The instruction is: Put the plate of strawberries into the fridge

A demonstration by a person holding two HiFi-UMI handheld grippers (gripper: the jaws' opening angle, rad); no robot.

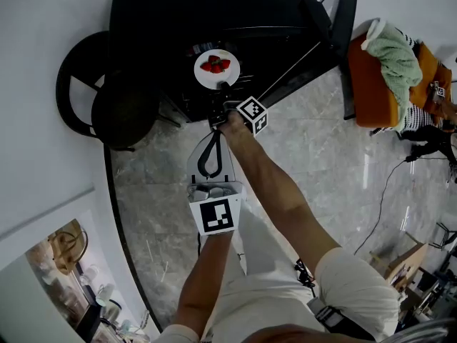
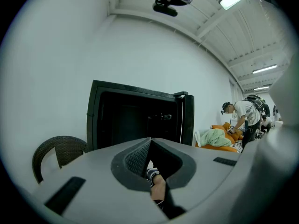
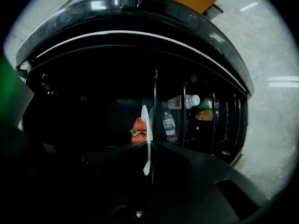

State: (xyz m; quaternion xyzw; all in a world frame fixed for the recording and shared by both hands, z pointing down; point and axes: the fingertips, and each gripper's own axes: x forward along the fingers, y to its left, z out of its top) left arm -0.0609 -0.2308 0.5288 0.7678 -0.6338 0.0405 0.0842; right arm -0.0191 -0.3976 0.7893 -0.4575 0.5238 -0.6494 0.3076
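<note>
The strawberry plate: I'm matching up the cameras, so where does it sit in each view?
Head view: strawberry plate upper centre, ahead of the right gripper.
Left gripper view: not in it.
Right gripper view: strawberry plate edge-on at centre, clamped between the jaws.
Shared landmark: the black fridge, in all three.

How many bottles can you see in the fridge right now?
2 for sure, both right of the plate: a labelled clear bottle nearest it, a white-capped bottle above. An orange item beyond may be a third.
</note>
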